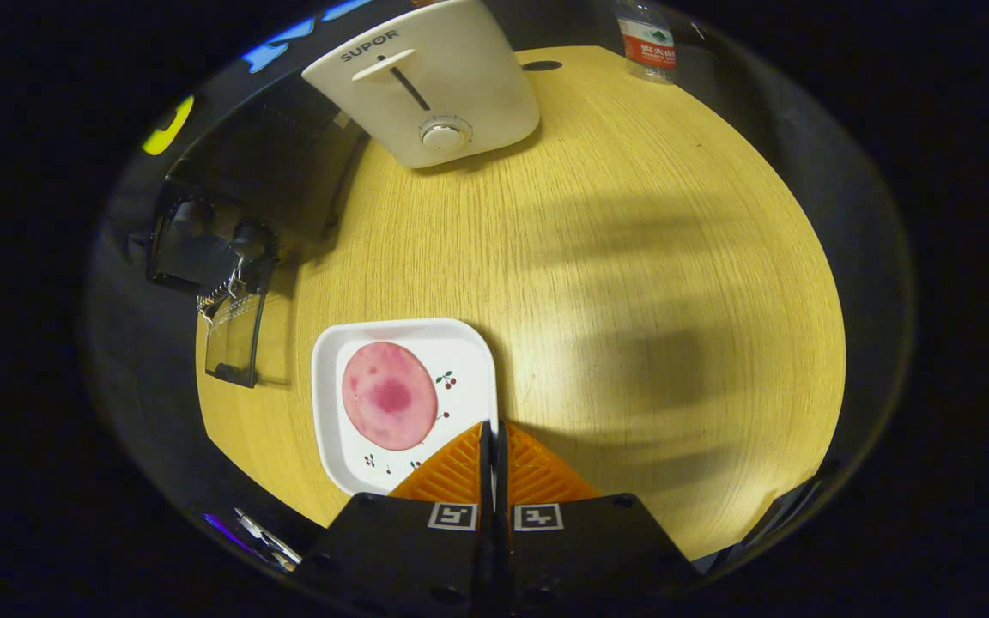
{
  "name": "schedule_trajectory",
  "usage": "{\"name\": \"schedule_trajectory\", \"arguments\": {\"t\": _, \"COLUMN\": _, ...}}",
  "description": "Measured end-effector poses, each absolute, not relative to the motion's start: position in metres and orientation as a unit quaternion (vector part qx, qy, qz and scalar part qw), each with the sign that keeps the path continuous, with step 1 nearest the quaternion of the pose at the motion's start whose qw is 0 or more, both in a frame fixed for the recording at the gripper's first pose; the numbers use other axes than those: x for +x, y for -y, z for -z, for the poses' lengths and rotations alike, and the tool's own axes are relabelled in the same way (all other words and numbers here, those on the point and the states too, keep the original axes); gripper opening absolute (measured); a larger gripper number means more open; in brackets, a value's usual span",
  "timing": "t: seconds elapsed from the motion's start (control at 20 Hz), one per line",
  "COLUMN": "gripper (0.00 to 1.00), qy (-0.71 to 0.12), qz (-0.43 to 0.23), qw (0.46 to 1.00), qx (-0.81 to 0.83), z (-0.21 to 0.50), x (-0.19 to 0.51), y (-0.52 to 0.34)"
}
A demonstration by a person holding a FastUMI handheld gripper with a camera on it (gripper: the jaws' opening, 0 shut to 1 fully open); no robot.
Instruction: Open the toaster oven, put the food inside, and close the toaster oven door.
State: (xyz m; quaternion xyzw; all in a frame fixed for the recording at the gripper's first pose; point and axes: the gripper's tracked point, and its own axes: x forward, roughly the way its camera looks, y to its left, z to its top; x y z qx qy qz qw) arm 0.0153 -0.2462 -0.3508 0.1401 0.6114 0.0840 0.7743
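The tongs (492, 427) are clenched, their two fingers pressed flat together with nothing between them, and their tips hang over the right rim of a white plate (469, 343). The plate is square with rounded corners, has small cherry prints on it, and sits near the counter's near edge, left of the middle. On it lies the food (389, 395), a round pink slice with a darker blotch at its centre (it looks like a slice of ham or sausage), just ahead and to the left of the fingertips and not touched by them.

Left of the plate, at the counter's left edge, stands the toaster oven (241, 193), a dark box with two knobs on its face. Its glass door (234, 339) hangs open, swung down toward the near edge, and lies just beside the plate's far left corner without touching it.

Farther off, toward the counter's far edge, a white toaster (426, 77) lies tilted with its lever slot and a round dial facing the camera; its left side is close to the toaster oven's top. At the far right corner stands a clear water bottle (646, 39) with a red label. The counter (649, 257) itself is pale wood, with broad soft shadows across its right half.
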Motion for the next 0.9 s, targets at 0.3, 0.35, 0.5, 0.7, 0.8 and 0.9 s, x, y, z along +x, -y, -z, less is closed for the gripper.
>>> {"name": "schedule_trajectory", "arguments": {"t": 0.3, "gripper": 0.02, "qy": -0.609, "qz": -0.085, "qw": 0.762, "qx": 0.202, "z": 0.351, "x": 0.005, "y": 0.244}}
{"name": "schedule_trajectory", "arguments": {"t": 0.35, "gripper": 0.02, "qy": -0.610, "qz": -0.083, "qw": 0.757, "qx": 0.219, "z": 0.350, "x": 0.002, "y": 0.242}}
{"name": "schedule_trajectory", "arguments": {"t": 0.5, "gripper": 0.02, "qy": -0.607, "qz": -0.084, "qw": 0.747, "qx": 0.259, "z": 0.346, "x": -0.002, "y": 0.237}}
{"name": "schedule_trajectory", "arguments": {"t": 0.7, "gripper": 0.02, "qy": -0.592, "qz": -0.086, "qw": 0.747, "qx": 0.290, "z": 0.323, "x": -0.008, "y": 0.238}}
{"name": "schedule_trajectory", "arguments": {"t": 0.8, "gripper": 0.02, "qy": -0.584, "qz": -0.083, "qw": 0.749, "qx": 0.302, "z": 0.310, "x": -0.013, "y": 0.240}}
{"name": "schedule_trajectory", "arguments": {"t": 0.9, "gripper": 0.02, "qy": -0.573, "qz": -0.081, "qw": 0.751, "qx": 0.318, "z": 0.296, "x": -0.016, "y": 0.238}}
